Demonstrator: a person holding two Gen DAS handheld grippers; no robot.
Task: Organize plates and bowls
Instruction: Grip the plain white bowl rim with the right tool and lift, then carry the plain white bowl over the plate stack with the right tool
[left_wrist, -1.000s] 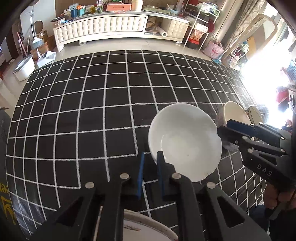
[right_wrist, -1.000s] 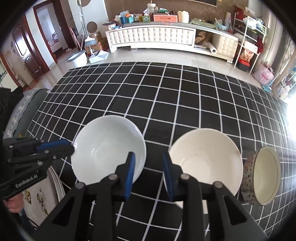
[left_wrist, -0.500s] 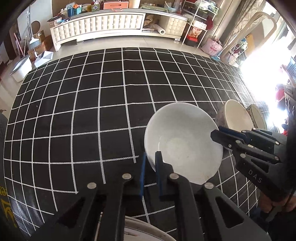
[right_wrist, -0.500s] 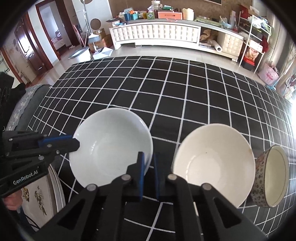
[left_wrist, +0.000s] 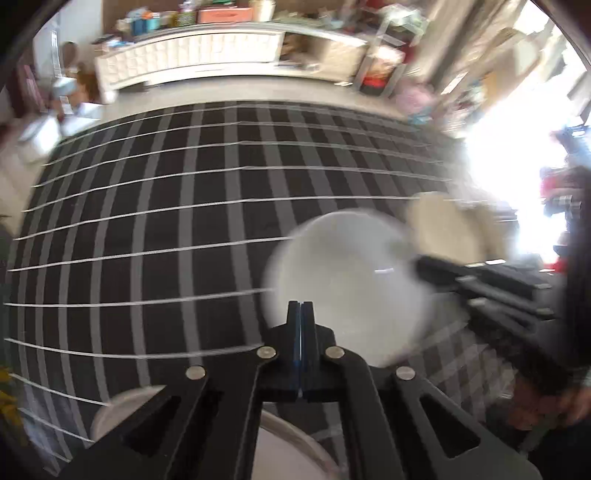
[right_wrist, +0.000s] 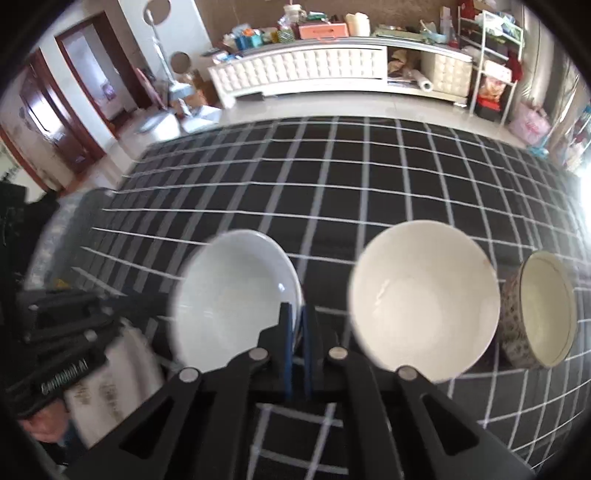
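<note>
Only the right wrist view is sharp. In it the white bowl (right_wrist: 232, 295) sits left of centre on the black cloth (right_wrist: 332, 184) with its thin white grid. The right gripper (right_wrist: 295, 310) has just been closing, and its blue pads now clamp the bowl's right rim, a pale strip of which shows between them. Right of it we see a wider cream bowl (right_wrist: 424, 295) with a smooth, glazed inside. Just beside that bowl stands a smaller bowl (right_wrist: 539, 310), floral outside and cream inside. A plate (right_wrist: 110, 380) with a printed pattern lies at the lower left. A white tufted sideboard (right_wrist: 314, 70) runs across the top.

The left wrist view is smeared by motion. It shows the same white bowl right of centre and the other tool reaching its far right edge. The left gripper (left_wrist: 301, 306) has just been closing too. Its pads are pressed together over the bowl's near rim, with only a pale sliver between them. The cream bowl is a blur against the window glare here, and we cannot make out the floral one.
</note>
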